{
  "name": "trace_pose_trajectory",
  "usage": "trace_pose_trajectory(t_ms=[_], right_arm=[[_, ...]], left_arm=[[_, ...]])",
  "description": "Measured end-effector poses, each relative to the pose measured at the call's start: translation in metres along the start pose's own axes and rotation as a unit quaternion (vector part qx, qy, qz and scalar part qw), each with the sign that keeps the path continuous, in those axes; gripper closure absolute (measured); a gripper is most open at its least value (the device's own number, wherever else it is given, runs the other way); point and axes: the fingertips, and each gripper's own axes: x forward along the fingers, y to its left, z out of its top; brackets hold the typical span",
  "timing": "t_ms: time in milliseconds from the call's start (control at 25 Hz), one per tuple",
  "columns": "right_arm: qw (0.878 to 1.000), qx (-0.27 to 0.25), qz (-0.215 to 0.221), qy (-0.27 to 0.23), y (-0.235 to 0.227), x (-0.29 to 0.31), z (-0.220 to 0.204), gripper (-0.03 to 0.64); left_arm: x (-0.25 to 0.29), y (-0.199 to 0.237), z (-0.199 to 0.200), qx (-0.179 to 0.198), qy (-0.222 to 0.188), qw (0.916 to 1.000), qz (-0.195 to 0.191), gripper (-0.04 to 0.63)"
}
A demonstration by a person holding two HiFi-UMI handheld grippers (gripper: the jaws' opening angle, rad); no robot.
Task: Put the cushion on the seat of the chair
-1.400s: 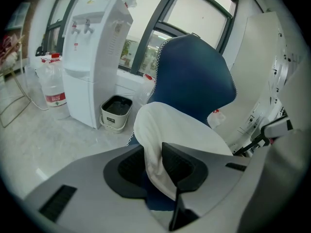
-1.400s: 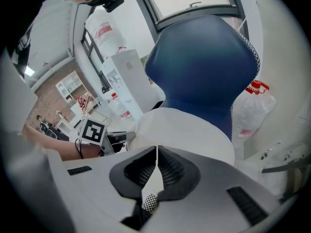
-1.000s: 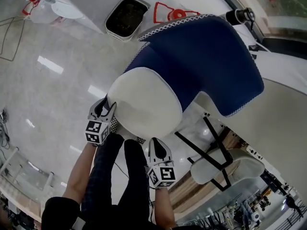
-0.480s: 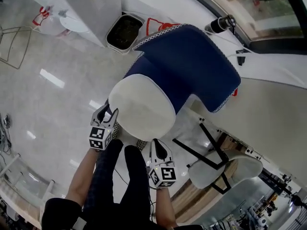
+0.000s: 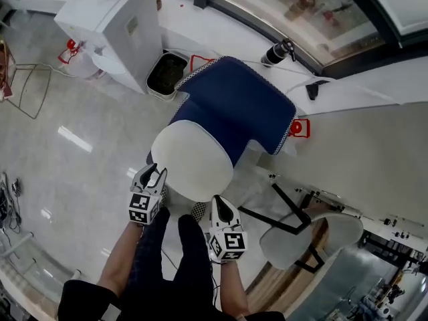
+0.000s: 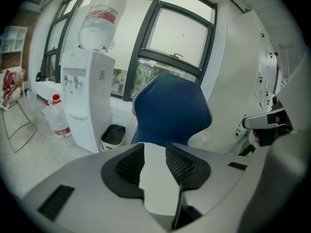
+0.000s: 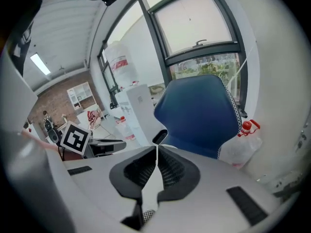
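Already the cushion [image 5: 194,159] lies on the chair [image 5: 234,105] seat, ahead of both claws. My left claw [image 5: 156,173], nearer its edge, is closing on nothing. My right claw [image 5: 219,200] is clenched, empty.

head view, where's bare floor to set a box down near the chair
Open floor left of the chair, short of the water dispenser and bin. Crowded on its right: a second chair.

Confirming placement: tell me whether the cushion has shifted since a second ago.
No. The cushion lies on the seat, against the blue chair back, as before.
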Motion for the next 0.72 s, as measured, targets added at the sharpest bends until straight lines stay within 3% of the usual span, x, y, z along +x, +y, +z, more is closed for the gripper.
trace_pose_trajectory(t_ms=[360,720], right_arm=[[0.999,-0.019,-0.005,-0.046,0.01,-0.074,0.048,0.583],[0.994,-0.033,-0.012,-0.104,0.029,-0.144,0.101,0.583]], left_arm=[[-0.069,-0.066,0.075,0.025,-0.046,0.9985,-0.016,0.474],[-0.15,-0.133,0.154,0.072,-0.099,0.991,-0.055,0.492]])
